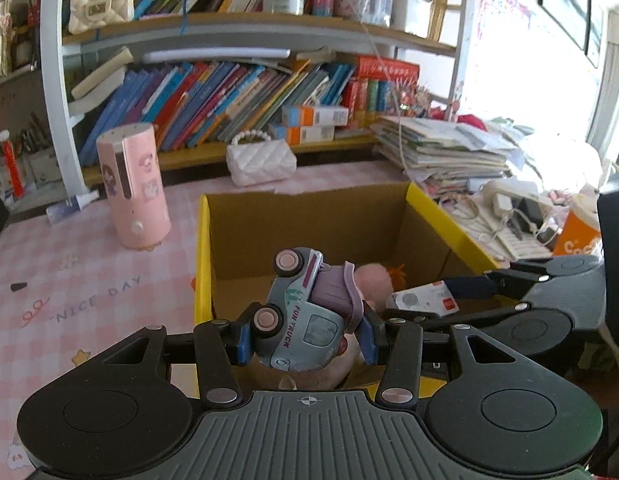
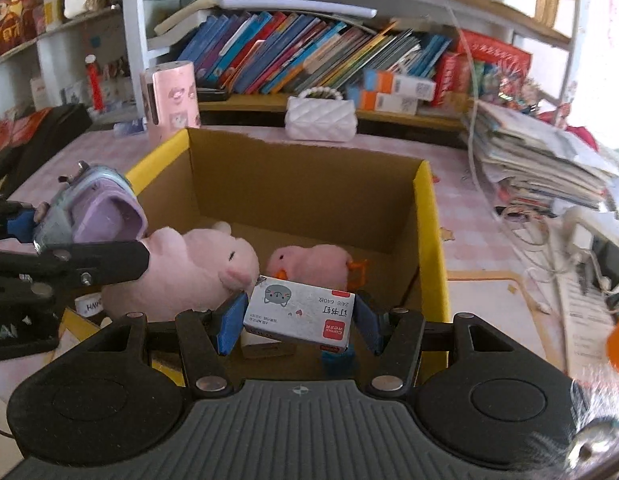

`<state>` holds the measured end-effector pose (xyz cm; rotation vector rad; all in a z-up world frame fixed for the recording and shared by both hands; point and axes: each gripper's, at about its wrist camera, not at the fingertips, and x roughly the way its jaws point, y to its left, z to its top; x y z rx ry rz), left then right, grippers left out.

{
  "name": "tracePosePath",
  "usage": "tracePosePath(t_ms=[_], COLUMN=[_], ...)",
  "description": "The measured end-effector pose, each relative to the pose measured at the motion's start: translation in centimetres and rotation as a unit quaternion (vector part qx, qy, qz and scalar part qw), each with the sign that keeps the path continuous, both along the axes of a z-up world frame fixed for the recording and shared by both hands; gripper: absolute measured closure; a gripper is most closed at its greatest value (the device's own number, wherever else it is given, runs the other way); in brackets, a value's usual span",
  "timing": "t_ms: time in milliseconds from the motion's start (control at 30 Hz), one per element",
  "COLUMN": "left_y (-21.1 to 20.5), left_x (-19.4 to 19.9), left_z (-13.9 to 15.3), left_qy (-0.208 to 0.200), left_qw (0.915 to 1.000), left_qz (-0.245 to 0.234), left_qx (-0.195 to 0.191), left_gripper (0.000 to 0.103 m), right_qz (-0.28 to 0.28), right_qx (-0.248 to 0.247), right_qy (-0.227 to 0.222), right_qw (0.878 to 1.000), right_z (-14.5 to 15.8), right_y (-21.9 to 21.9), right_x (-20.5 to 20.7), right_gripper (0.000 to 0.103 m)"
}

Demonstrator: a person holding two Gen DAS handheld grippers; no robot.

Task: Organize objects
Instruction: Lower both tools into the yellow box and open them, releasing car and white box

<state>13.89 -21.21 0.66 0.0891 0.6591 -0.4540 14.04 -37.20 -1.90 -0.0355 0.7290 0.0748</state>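
Observation:
My left gripper (image 1: 305,338) is shut on a grey and purple toy truck (image 1: 305,312), held on its side over the near edge of the yellow-rimmed cardboard box (image 1: 203,248). My right gripper (image 2: 295,326) is shut on a small white staple box (image 2: 299,312), held over the box's near right part; it also shows in the left wrist view (image 1: 423,300). Inside the box (image 2: 427,216) lie a pink plush pig (image 2: 189,272) and a pink plush duck (image 2: 313,262). The truck also shows at the left of the right wrist view (image 2: 93,208).
A pink cylinder (image 1: 133,188) stands left of the box. A white quilted purse (image 1: 261,162) sits behind it. A paper stack (image 1: 445,148) and cables (image 2: 569,248) lie to the right. Bookshelves (image 1: 229,96) line the back. An orange cup (image 1: 577,232) stands far right.

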Motion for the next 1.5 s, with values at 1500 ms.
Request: tracePosePath(t_ms=[1500], left_y=[1.7], left_x=[-2.8], left_z=[1.2], left_qy=[-0.026], left_qw=[0.9948], left_qz=[0.092], left_qx=[-0.036], left_gripper=[0.037], right_qz=[0.045], right_qx=[-0.015], right_qy=[-0.026], right_qw=[0.999], right_z=[0.9], right_y=[-0.4], right_x=[-0.9], right_gripper=[0.036])
